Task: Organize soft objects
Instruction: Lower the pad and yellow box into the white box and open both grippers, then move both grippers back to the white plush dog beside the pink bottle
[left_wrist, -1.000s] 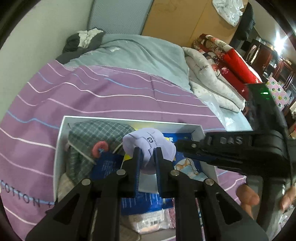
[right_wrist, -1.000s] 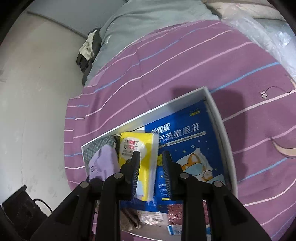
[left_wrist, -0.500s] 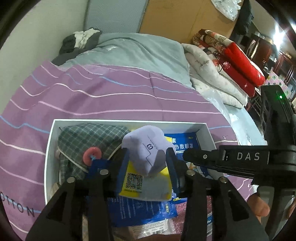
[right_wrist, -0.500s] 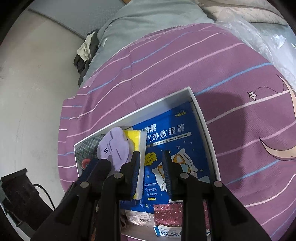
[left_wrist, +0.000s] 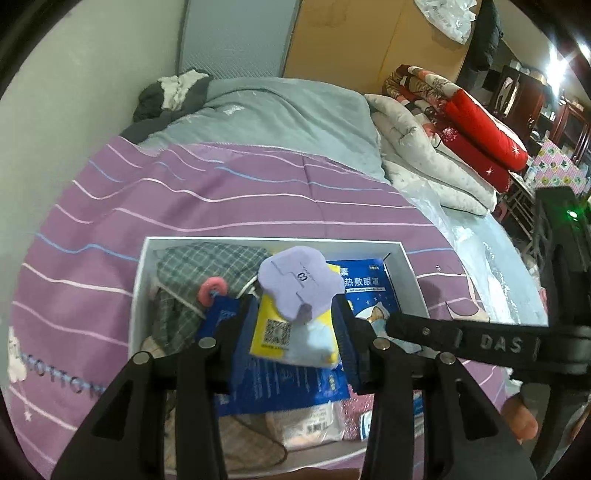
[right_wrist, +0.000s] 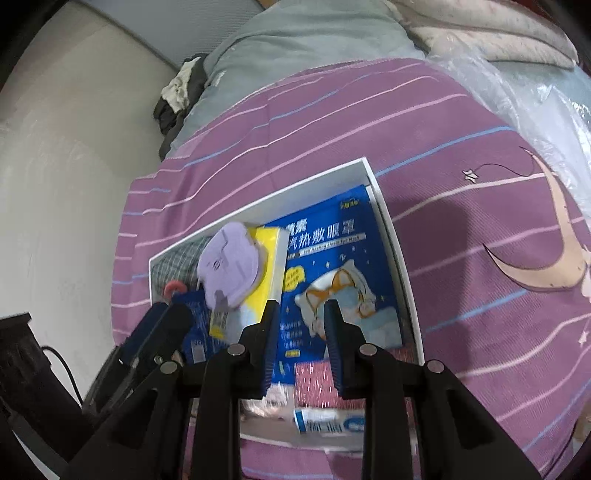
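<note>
Left wrist view: my left gripper (left_wrist: 295, 328) has just been opening; fingers (left_wrist: 246, 325) spread, released, flanking the lilac pad (left_wrist: 299, 282) lying on the yellow pack (left_wrist: 275, 332) in the white box (left_wrist: 142, 266).
Right wrist view: right gripper (right_wrist: 300, 328) fingers parted, grasping nothing, above the blue mask packet (right_wrist: 332, 258).

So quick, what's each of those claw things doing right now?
Left gripper: open, jaws just widened around the purple pouch, not pressing it.
Right gripper: open, narrow gap, holding nothing.

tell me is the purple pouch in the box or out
In: the purple pouch lies atop a yellow pack inside the white box.
</note>
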